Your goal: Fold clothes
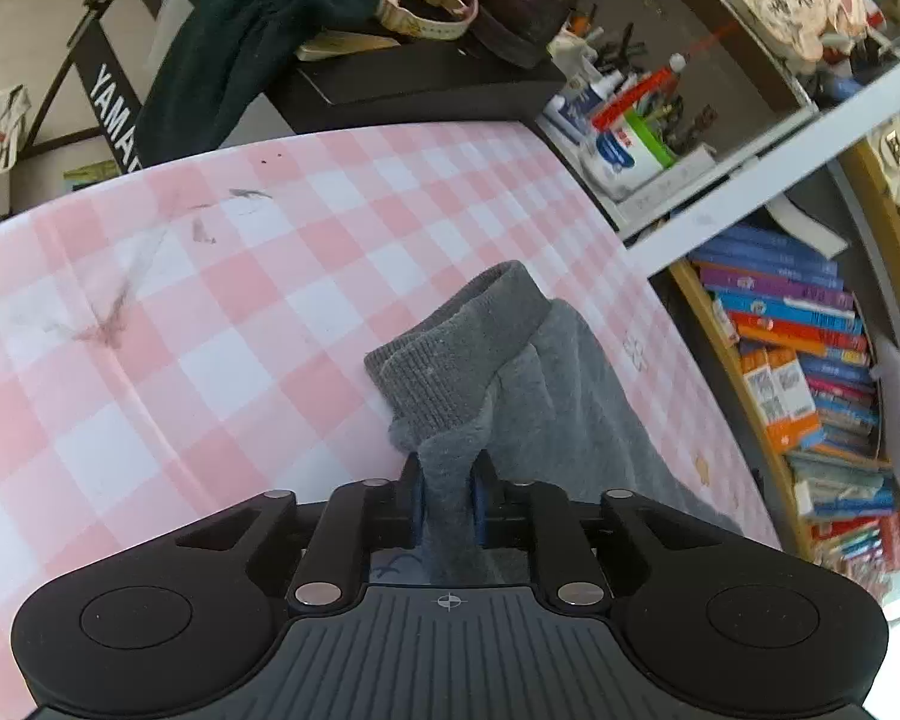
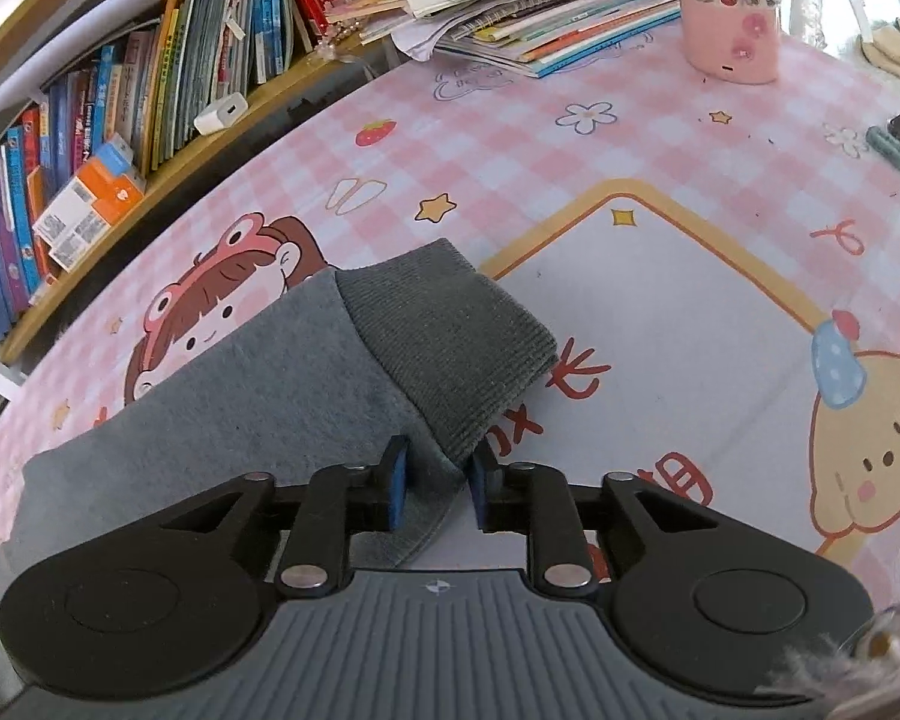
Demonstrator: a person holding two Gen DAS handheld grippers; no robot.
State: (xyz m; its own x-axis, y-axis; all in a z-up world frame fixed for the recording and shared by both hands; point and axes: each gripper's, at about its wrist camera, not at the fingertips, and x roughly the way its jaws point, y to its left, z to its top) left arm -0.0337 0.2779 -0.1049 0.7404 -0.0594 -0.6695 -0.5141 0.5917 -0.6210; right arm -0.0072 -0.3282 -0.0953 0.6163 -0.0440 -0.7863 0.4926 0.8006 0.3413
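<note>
A grey fleece garment [image 1: 546, 396] with darker ribbed cuffs lies on the pink checked table cover [image 1: 210, 300]. My left gripper [image 1: 447, 480] is shut on a bunched fold of the grey fabric just below one ribbed cuff [image 1: 450, 348]. In the right wrist view the same garment [image 2: 240, 408] lies flat with another ribbed cuff [image 2: 450, 342] ahead. My right gripper [image 2: 438, 480] has its blue pads around the garment's edge beside that cuff, with a small gap on the right side; it looks shut on the fabric.
A bookshelf [image 1: 810, 372] runs along the table's right edge; it also shows in the right wrist view [image 2: 90, 138]. A pile of books [image 2: 540, 6] and a pink cup [image 2: 732, 12] stand at the far edge. A black keyboard with dark clothes [image 1: 258, 36] stands beyond the table.
</note>
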